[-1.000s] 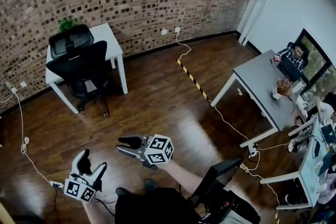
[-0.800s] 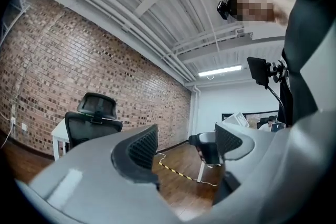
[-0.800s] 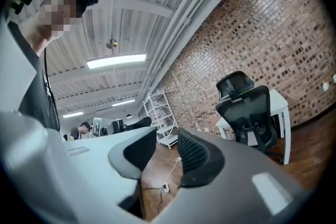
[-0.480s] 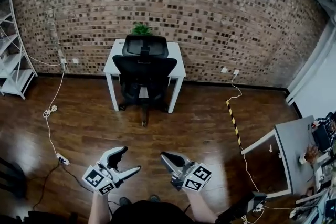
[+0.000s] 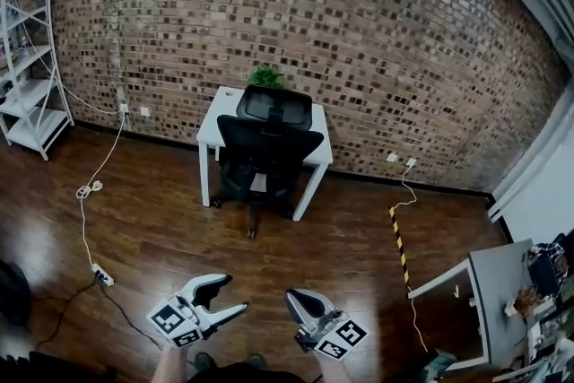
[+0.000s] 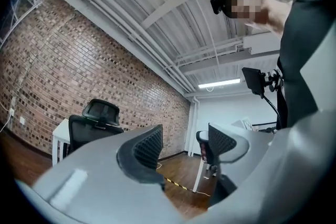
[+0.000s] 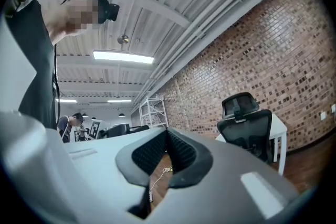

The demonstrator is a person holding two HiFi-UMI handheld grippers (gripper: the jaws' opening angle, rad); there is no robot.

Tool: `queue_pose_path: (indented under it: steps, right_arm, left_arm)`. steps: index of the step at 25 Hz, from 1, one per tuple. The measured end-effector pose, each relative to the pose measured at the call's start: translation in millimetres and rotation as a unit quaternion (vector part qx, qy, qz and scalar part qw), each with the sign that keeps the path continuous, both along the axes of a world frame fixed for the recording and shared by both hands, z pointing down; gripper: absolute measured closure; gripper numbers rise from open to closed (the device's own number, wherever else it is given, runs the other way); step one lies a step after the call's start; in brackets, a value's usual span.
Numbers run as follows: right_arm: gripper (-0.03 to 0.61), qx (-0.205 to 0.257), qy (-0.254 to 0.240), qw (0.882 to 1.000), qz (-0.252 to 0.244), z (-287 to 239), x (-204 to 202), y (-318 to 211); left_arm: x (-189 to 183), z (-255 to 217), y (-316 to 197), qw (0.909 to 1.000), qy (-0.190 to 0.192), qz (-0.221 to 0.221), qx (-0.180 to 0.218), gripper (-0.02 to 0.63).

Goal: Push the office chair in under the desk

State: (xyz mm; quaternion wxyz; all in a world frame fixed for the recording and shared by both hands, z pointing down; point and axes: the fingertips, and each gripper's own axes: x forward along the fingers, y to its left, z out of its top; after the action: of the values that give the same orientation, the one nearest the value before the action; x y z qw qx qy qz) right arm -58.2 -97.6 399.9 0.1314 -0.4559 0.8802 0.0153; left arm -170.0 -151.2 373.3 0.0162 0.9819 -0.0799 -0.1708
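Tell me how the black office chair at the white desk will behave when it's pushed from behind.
The office chair probably rolls easily: its star base stands on smooth, glossy wood floor. A push high up near the headrest may rock the tall back rather than move it. Off-centre pushes could swing it against the desk legs.

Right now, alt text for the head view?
A black office chair stands at a white desk against the brick wall, across the wood floor. Below, the left gripper is open and empty, its jaws having just narrowed; the right gripper is shut.
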Motion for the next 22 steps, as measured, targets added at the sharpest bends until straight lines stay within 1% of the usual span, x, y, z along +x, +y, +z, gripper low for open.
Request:
queue_pose_path:
  steps: [4, 7, 15, 19, 22]
  right_arm:
    - [0.578, 0.010, 0.021, 1.000, 0.005, -11, -16, 9]
    - [0.578, 0.015, 0.029, 0.999, 0.005, -14, -27, 5]
    - [0.578, 0.024, 0.044, 0.999, 0.010, -15, -33, 9]
    - [0.578, 0.005, 0.048, 0.999, 0.012, -13, -38, 9]
    - [0.578, 0.010, 0.051, 0.999, 0.011, -16, -41, 12]
  left_arm:
    - [-9, -6, 7, 0.9999, 0.008, 0.005, -0.007, 0.146]
    - [-13, -6, 4, 0.9999, 0.010, 0.008, -0.006, 0.147]
    - [-14, -7, 9, 0.9998, 0.015, 0.015, -0.001, 0.149]
    - [-18, -11, 10, 0.9997, 0.016, 0.018, 0.002, 0.149]
    - [-17, -13, 14, 0.9997, 0.014, 0.020, 0.006, 0.150]
